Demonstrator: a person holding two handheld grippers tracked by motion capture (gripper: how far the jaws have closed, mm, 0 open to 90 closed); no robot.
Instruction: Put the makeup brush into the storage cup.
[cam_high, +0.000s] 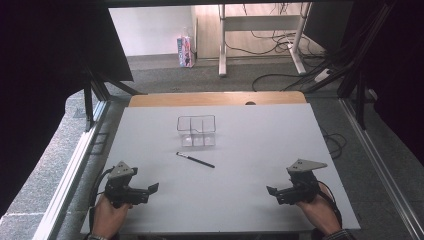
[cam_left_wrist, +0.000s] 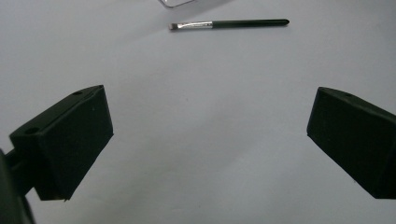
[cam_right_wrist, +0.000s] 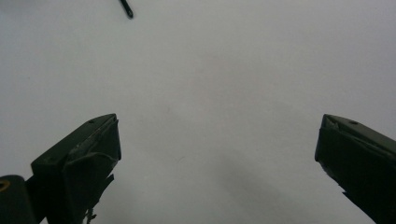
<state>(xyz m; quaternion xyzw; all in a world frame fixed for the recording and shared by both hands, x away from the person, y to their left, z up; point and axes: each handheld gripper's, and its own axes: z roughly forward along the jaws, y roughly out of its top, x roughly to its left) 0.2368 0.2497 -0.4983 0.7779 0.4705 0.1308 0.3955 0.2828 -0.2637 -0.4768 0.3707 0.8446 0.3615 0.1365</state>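
Both tongs, left (cam_high: 150, 190) and right (cam_high: 272, 192), gape empty at the frame's bottom; a brush (cam_high: 195, 160) (black-handled) lies mid-surface (cam_high: 260, 150).

The high view looks forward and down over the whole white tabletop (cam_high: 250, 150). Each gripper view sits low and close above it, facing the middle; all three catch the thin brush (cam_high: 195, 160) (cam_left_wrist: 229, 23) (cam_right_wrist: 126, 8).
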